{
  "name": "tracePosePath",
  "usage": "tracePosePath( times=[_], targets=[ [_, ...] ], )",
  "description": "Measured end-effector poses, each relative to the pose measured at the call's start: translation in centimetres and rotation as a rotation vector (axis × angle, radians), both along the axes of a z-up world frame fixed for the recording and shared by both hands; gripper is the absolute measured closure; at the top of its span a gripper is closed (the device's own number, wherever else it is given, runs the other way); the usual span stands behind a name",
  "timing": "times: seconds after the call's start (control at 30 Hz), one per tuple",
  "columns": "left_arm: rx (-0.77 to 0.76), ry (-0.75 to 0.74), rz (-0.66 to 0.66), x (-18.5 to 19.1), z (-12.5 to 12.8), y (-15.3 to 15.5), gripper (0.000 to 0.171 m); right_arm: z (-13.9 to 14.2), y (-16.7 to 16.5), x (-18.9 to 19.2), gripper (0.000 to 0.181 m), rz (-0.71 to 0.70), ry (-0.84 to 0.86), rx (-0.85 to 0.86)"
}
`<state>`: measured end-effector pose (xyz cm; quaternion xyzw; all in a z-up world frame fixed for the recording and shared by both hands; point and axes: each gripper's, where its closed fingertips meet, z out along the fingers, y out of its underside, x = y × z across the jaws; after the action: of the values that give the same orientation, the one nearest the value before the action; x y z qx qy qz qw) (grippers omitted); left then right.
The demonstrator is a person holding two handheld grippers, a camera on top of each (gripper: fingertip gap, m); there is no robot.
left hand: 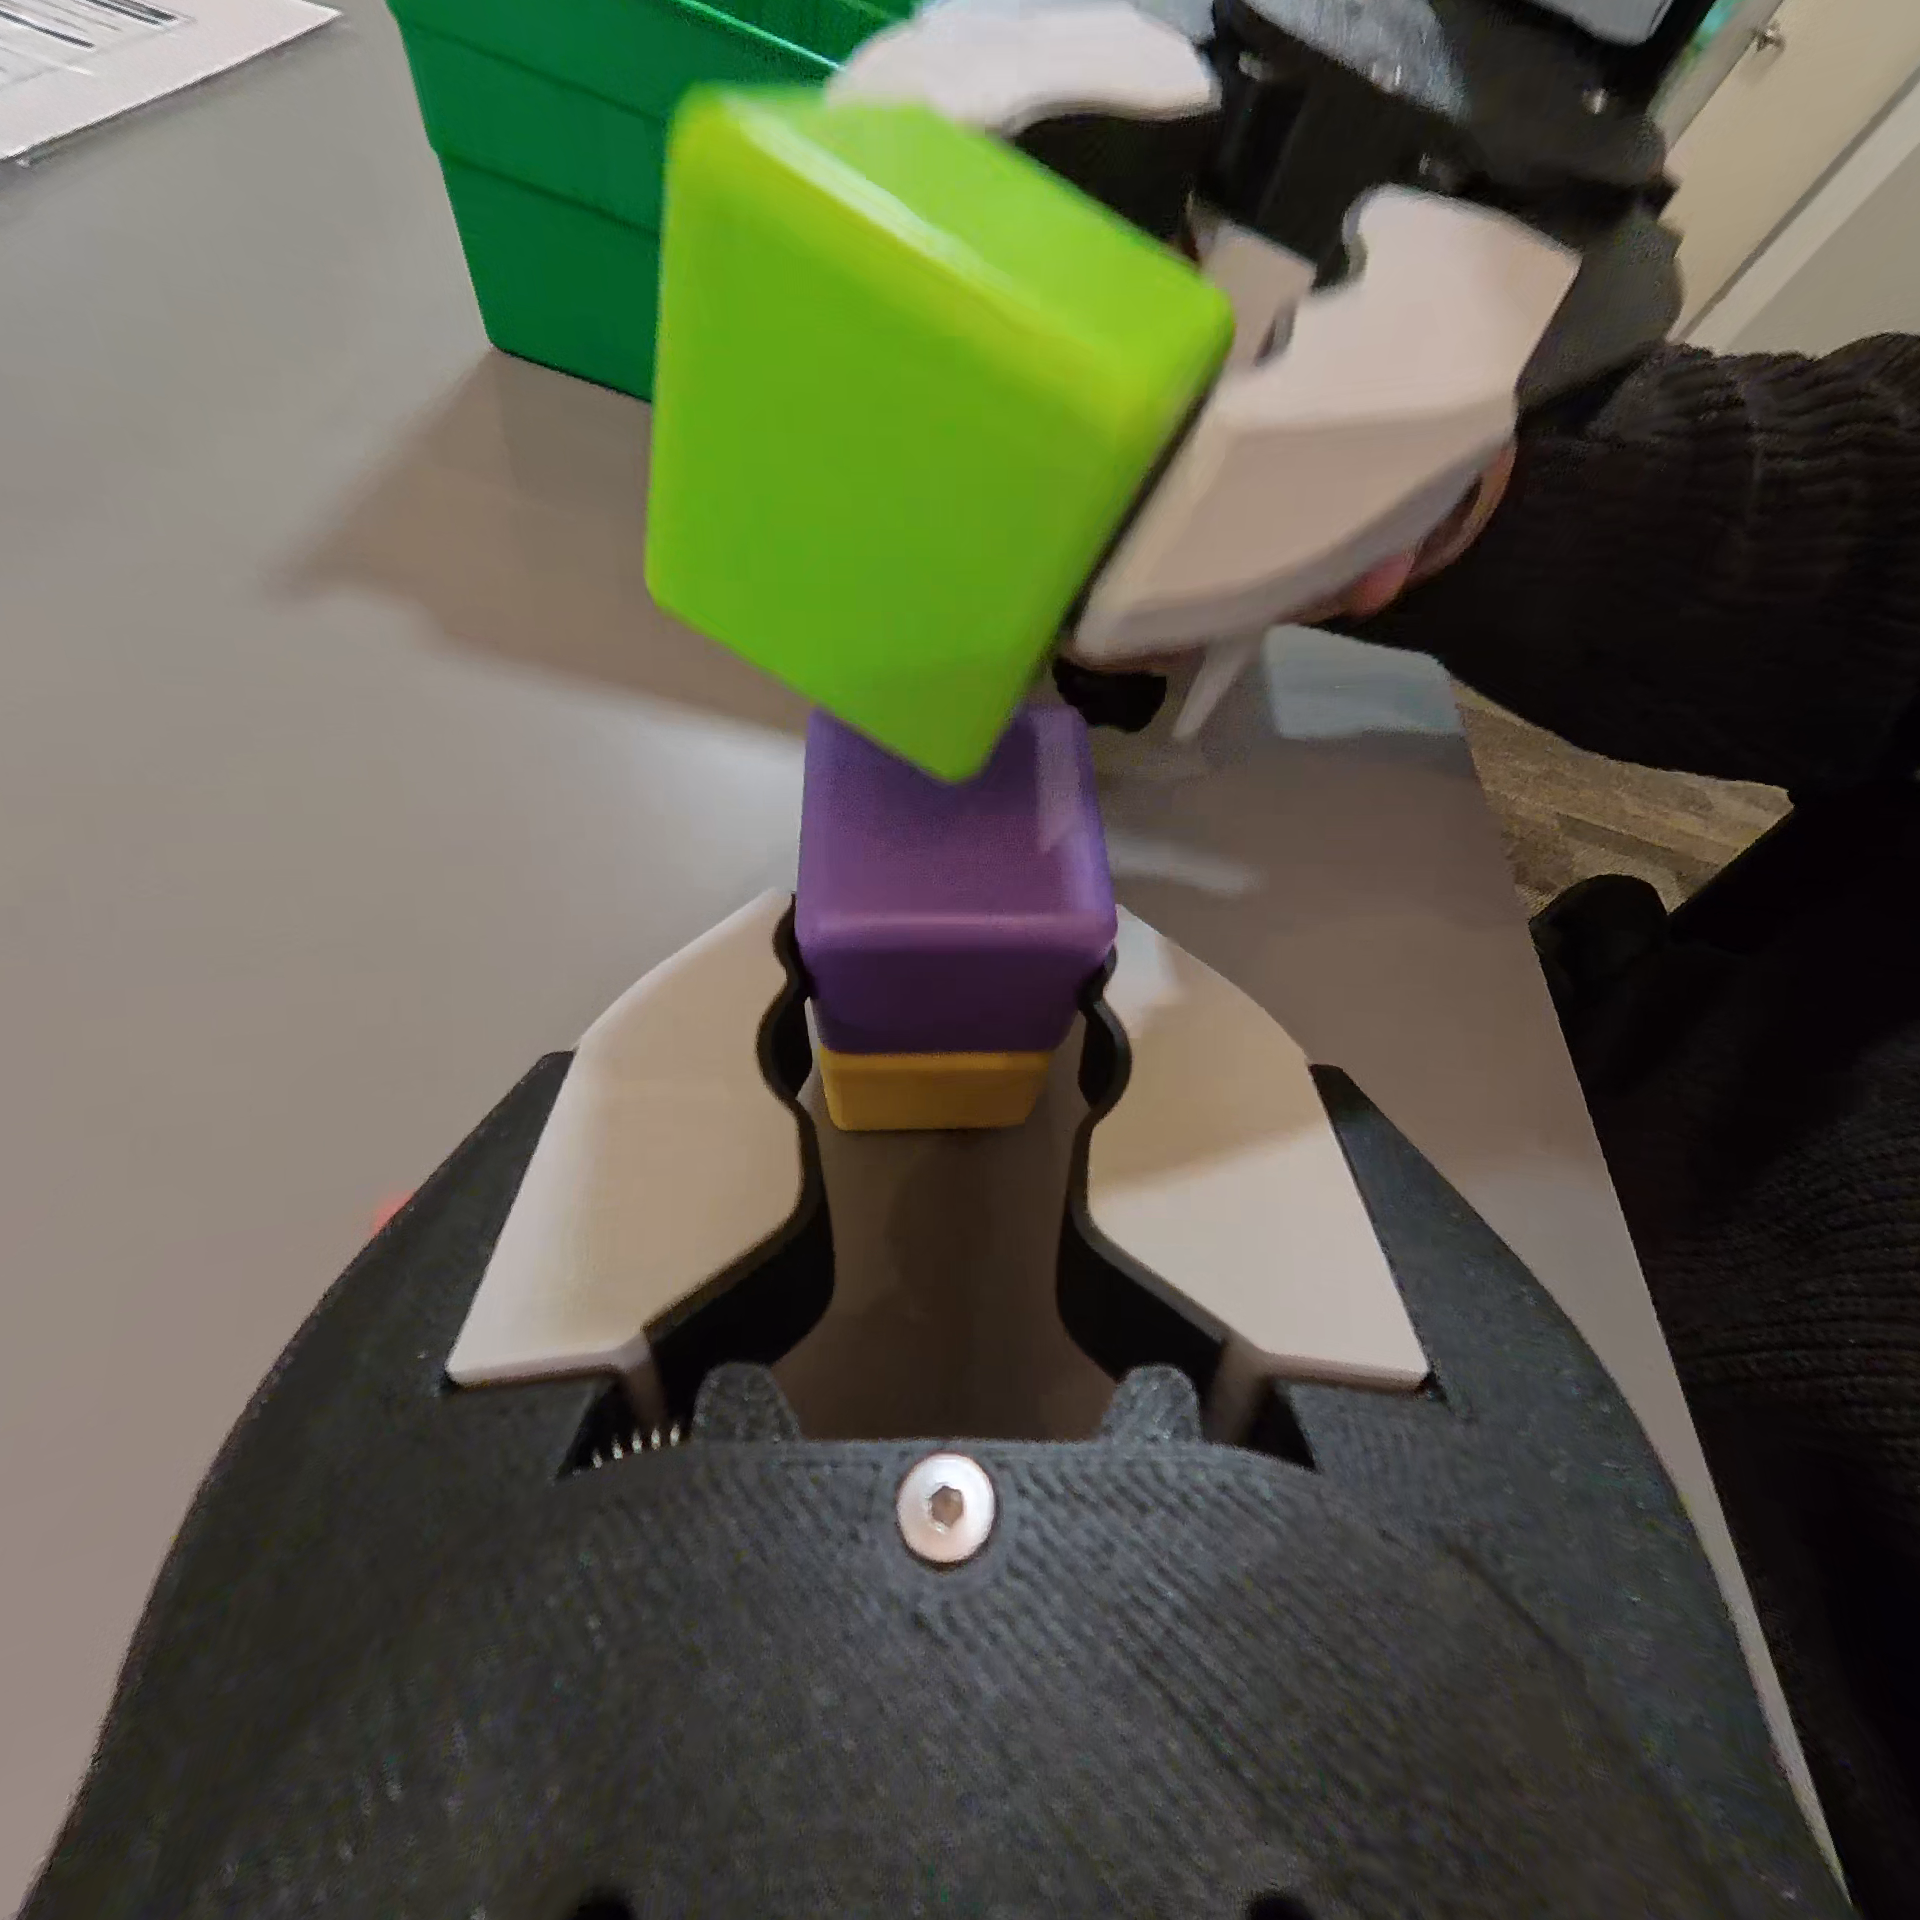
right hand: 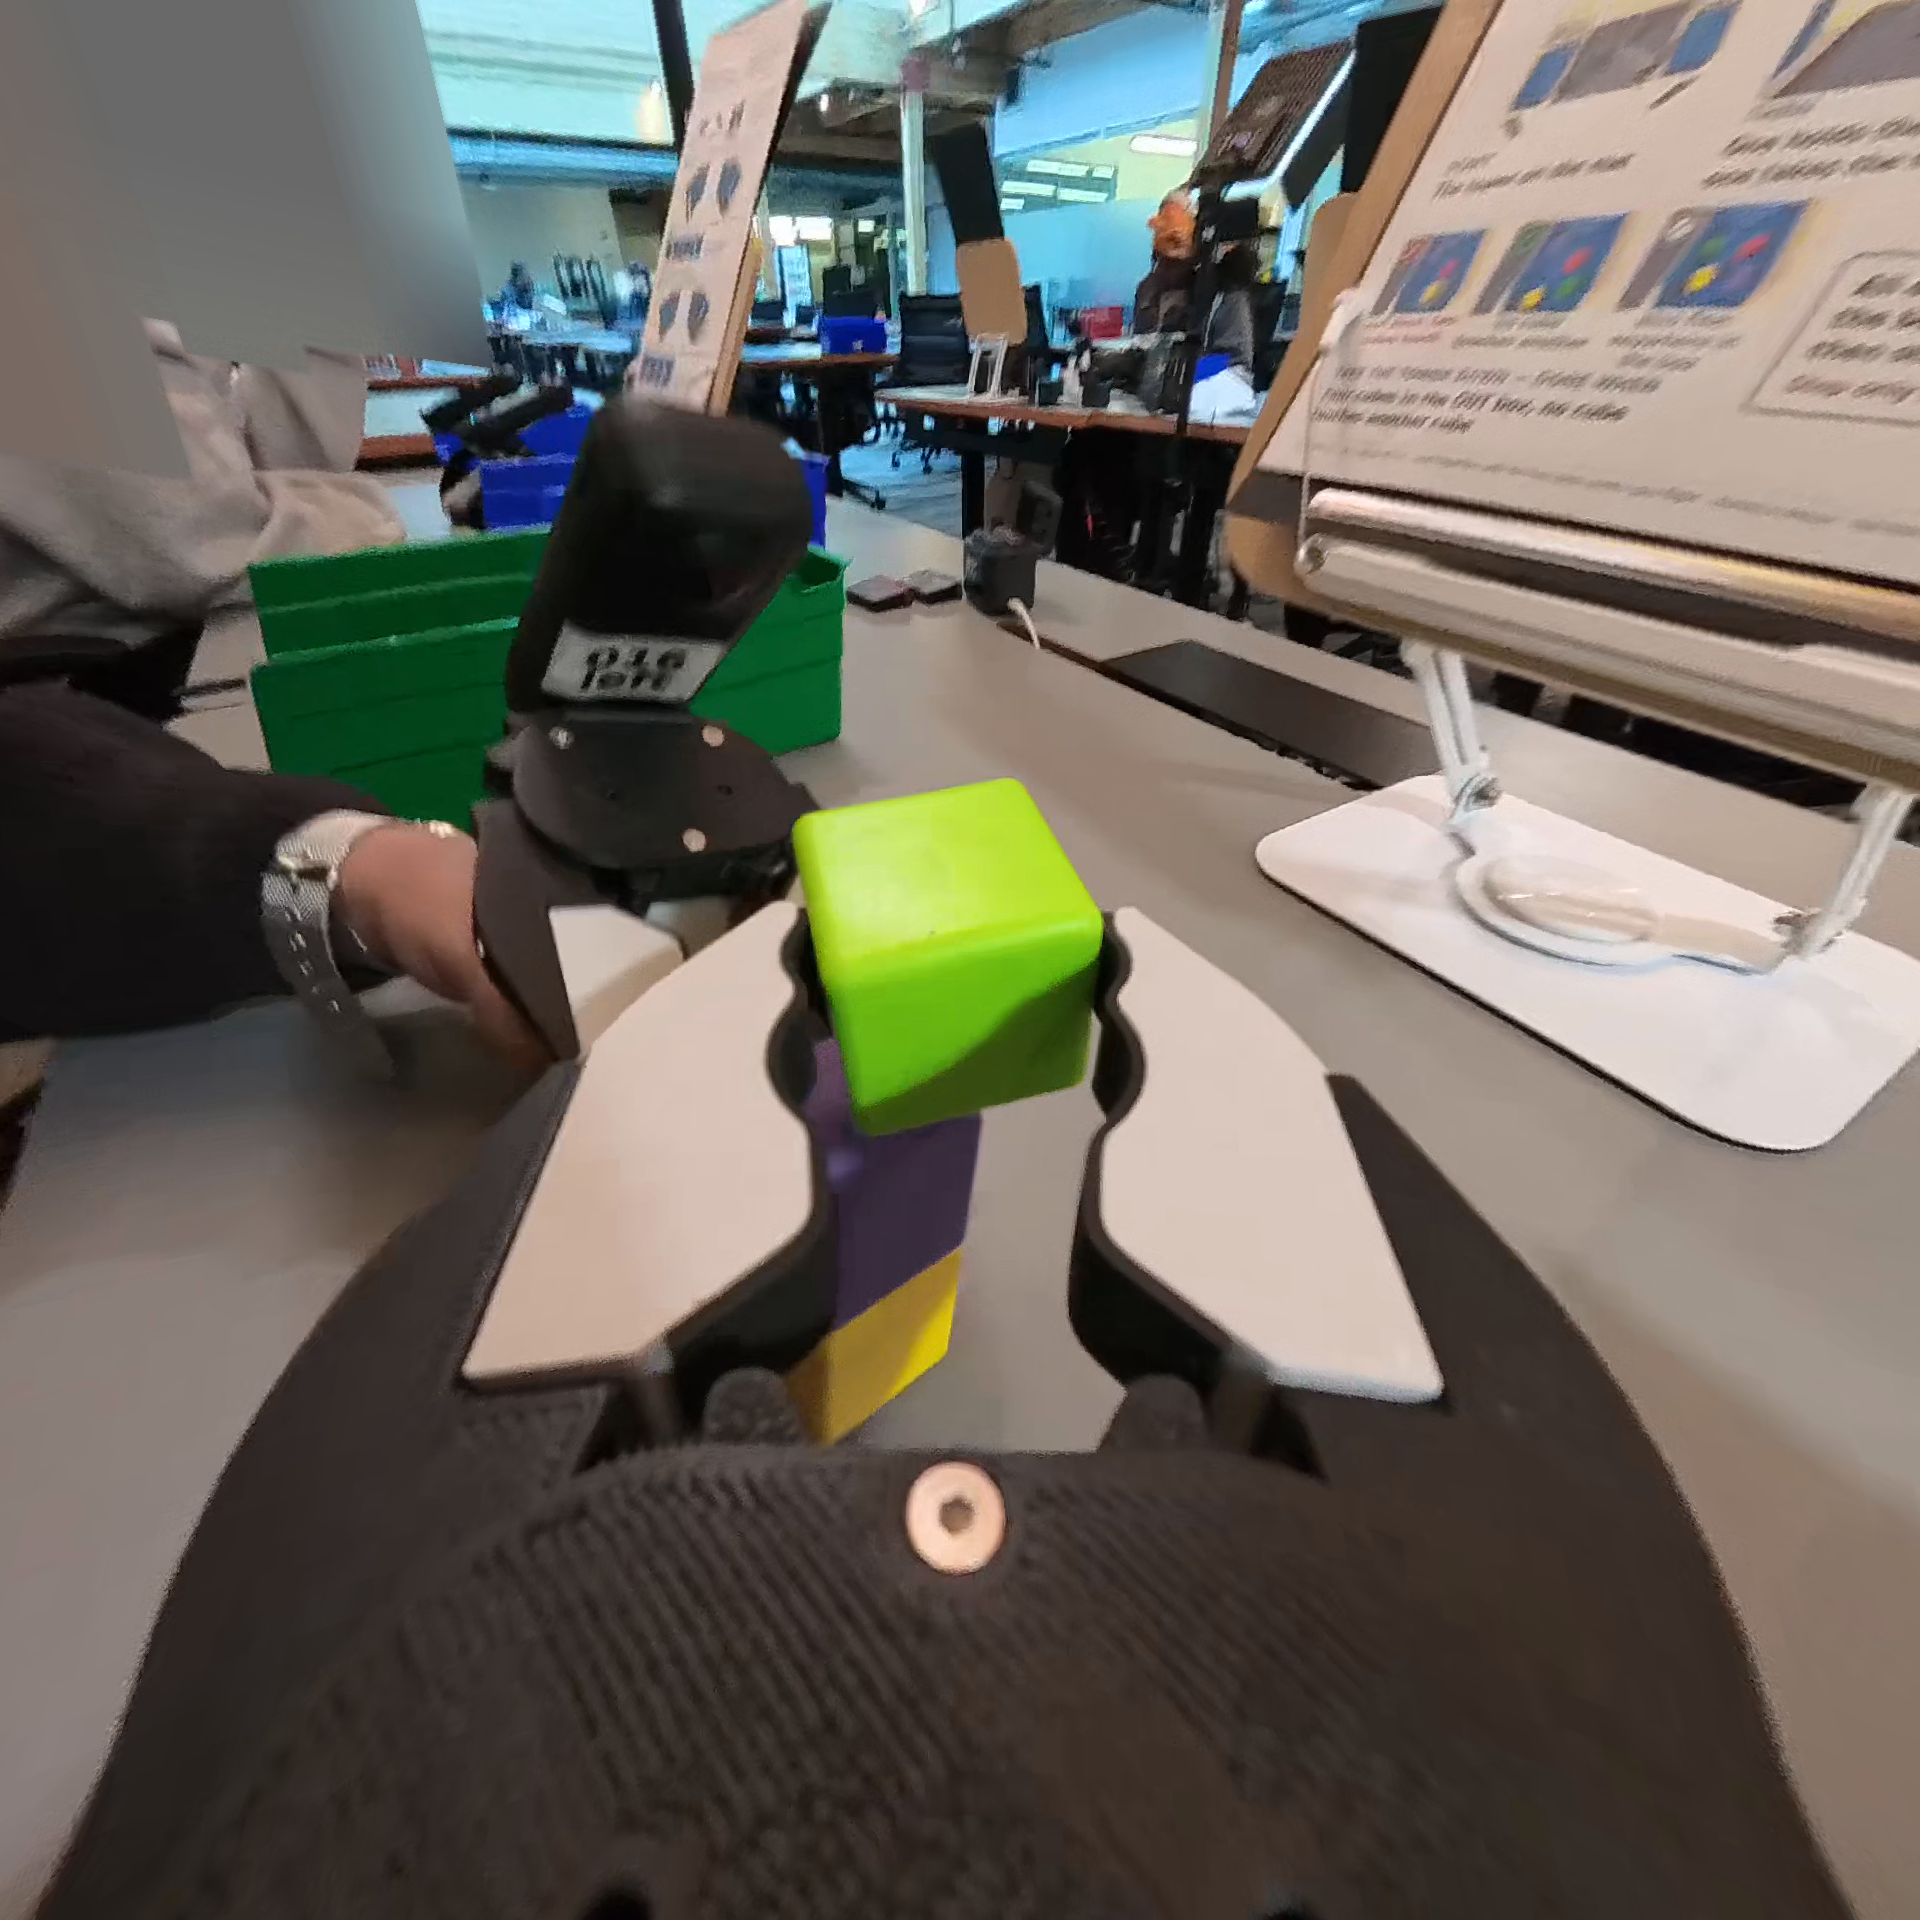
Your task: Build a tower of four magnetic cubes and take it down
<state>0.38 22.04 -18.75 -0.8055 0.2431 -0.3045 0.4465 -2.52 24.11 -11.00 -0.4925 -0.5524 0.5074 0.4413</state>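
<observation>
Lime cube point(right hand: 951, 951) sits clamped between our right gripper's point(right hand: 951, 997) fingers, tilted, one lower corner touching or just above the purple cube point(left hand: 951, 914). Purple rests on a yellow cube point(left hand: 930, 1086), and the two make a short stack on the grey table point(left hand: 260, 883). Our left gripper point(left hand: 945, 987) has its fingertips closed on the purple cube's two sides, so the stack is braced.

We judge the cubes to be hard, smooth plastic with rounded edges: light, stiff, not fragile, but likely slick against the pads. Flat opposite faces look like the best place to hold, square-on and near the middle; a grip on the rounded edges or corners would probably let a cube twist, as the lime one's tilt suggests.

Behind the stack stands a green bin point(right hand: 416, 665). To the right, a white stand point(right hand: 1558, 966) holds a printed card. A sheet of paper point(left hand: 125, 62) lies at the table's far left.
</observation>
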Motion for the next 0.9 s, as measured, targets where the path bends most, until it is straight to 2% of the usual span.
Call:
tracePosePath(
  times=[0.33,0.47,0.57,0.73,0.83,0.9],
  targets=[
    [0.021,0.053,-0.018,0.5,-0.2,-0.2,0.123,3.9,0.6,0.8,0.129,-0.033,0.061,-0.077],
    [0.019,0.065,-0.031,0.7,-0.4,-0.3,0.122,6.4,1.7,1.8,0.129,-0.084,0.050,-0.018],
    [0.015,0.075,-0.041,0.8,-0.5,-0.4,0.121,8.5,4.3,3.4,0.129,-0.185,0.043,0.077],
    [-0.030,0.075,-0.053,1.0,-1.0,-0.5,0.113,11.2,11.2,8.5,0.129,-0.446,0.023,0.230],
    [-0.055,0.042,-0.054,1.0,-0.9,-0.5,0.110,10.6,15.8,12.0,0.129,-0.611,-0.052,0.263],
    [-0.039,0.031,-0.040,0.8,-0.7,-0.4,0.109,9.0,18.8,14.3,0.129,-0.702,-0.133,0.265]
  ],
)
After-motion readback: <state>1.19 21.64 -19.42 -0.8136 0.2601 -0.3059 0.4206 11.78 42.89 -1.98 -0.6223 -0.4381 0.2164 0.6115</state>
